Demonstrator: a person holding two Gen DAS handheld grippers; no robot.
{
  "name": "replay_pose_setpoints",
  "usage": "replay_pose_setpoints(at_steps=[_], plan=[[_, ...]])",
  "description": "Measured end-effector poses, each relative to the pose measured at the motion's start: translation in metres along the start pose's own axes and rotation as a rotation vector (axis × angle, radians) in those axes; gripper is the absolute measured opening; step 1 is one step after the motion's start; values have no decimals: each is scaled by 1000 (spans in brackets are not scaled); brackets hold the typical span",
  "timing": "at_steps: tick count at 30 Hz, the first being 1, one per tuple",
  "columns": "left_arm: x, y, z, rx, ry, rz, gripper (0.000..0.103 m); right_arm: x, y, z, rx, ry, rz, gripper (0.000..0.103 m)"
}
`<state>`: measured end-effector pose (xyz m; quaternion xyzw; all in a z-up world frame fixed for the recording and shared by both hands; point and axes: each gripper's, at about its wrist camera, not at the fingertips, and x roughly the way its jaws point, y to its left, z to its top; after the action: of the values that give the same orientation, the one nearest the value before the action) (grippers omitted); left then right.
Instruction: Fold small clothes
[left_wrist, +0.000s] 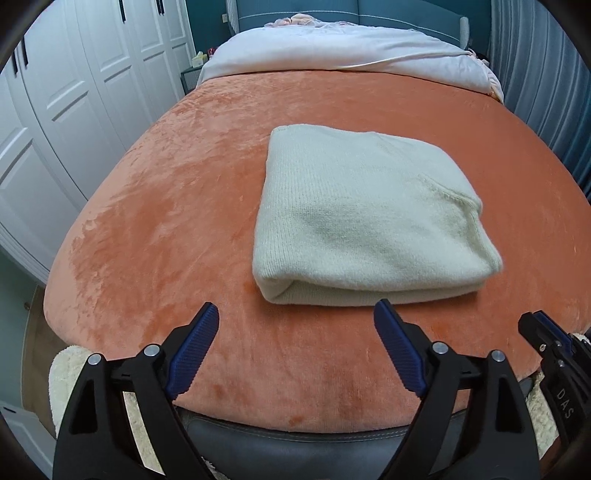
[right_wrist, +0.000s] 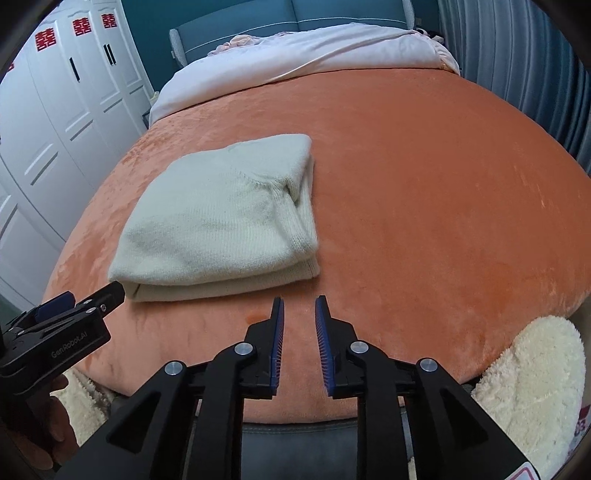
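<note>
The folded cream sweater lies on the bed just beyond both empty claws: left claw spread wide, right claw narrowly parted.

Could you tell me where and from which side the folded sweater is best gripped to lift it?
Probably the near folded edge of the sweater, approached from the near side: its stacked layers face both grippers there, rounded and slightly raised off the blanket.

Both wrist views look steeply down the bed, sharing the folded sweater.
</note>
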<state>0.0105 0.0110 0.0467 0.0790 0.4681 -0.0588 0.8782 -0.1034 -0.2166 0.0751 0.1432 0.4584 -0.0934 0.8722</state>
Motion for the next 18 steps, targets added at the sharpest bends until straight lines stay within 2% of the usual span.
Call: replay_pose_setpoints(at_steps=[8, 18], plan=[[-3, -1, -17, -15, -31, 7, 86, 2, 14, -28, -35, 6, -13, 23], [0, -4, -36, 6, -58, 30, 86, 0, 26, -40, -65, -27, -18, 30]])
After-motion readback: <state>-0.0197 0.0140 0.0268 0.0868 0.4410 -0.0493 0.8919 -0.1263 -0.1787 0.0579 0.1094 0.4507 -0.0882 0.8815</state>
